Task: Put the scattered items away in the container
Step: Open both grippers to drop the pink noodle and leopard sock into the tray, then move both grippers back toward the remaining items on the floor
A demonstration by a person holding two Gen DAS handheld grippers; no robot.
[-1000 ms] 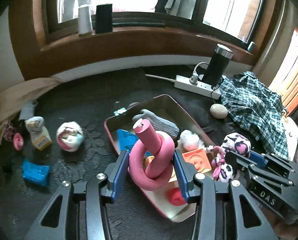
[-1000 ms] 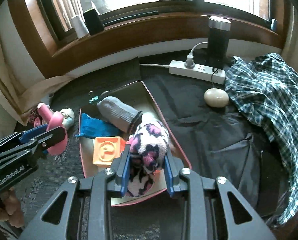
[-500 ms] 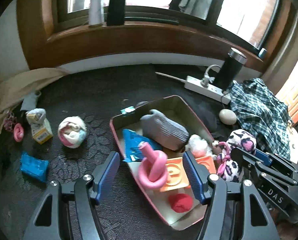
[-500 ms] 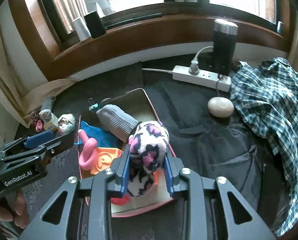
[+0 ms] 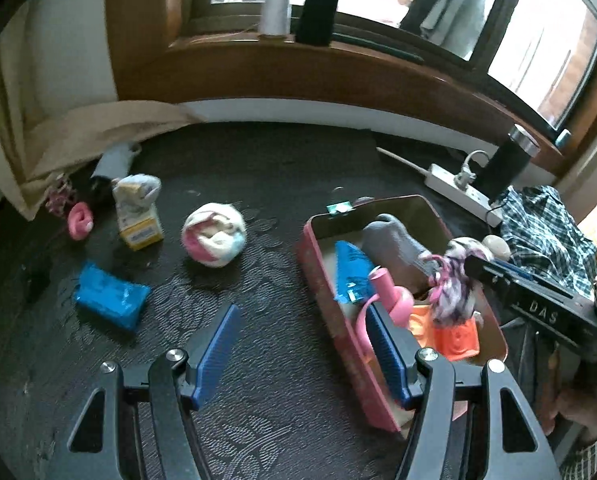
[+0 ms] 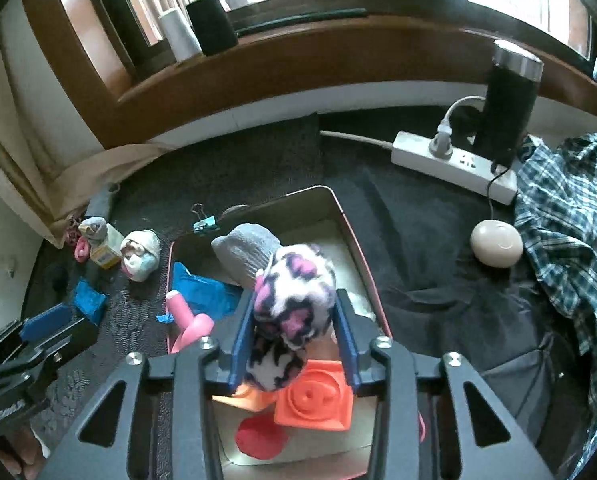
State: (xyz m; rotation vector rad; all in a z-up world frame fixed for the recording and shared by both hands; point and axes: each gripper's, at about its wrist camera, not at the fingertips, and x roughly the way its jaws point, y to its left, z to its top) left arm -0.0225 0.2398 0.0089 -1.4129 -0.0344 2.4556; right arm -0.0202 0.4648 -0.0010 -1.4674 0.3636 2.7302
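Observation:
A pink-walled tin tray [image 5: 318, 264] on the dark mat holds a grey sock [image 6: 246, 248], a blue packet [image 6: 202, 296], an orange block [image 6: 314, 400], a red ball [image 6: 260, 438] and a pink knotted toy [image 5: 394, 300]. My left gripper [image 5: 302, 344] is open and empty, its right finger at the tray's near left wall. Above the tray, my right gripper [image 6: 294, 320] is shut on a leopard-patterned plush [image 6: 294, 280]. Left of the tray lie a rolled white-pink sock [image 5: 213, 234], a blue pack [image 5: 110, 298], a small yellow box [image 5: 138, 232] and a pink ring [image 5: 79, 220].
A power strip [image 6: 454, 164] with a black cylinder [image 6: 506, 96] stands behind the tray. A beige oval [image 6: 496, 242] and a plaid shirt [image 6: 570, 232] lie to the right. A binder clip [image 6: 204, 222] sits at the tray's far corner. A curtain [image 5: 78, 128] hangs at far left.
My left gripper opened, left the pink knotted toy in the tray and shifted left. My right gripper carried the leopard plush further over the tray.

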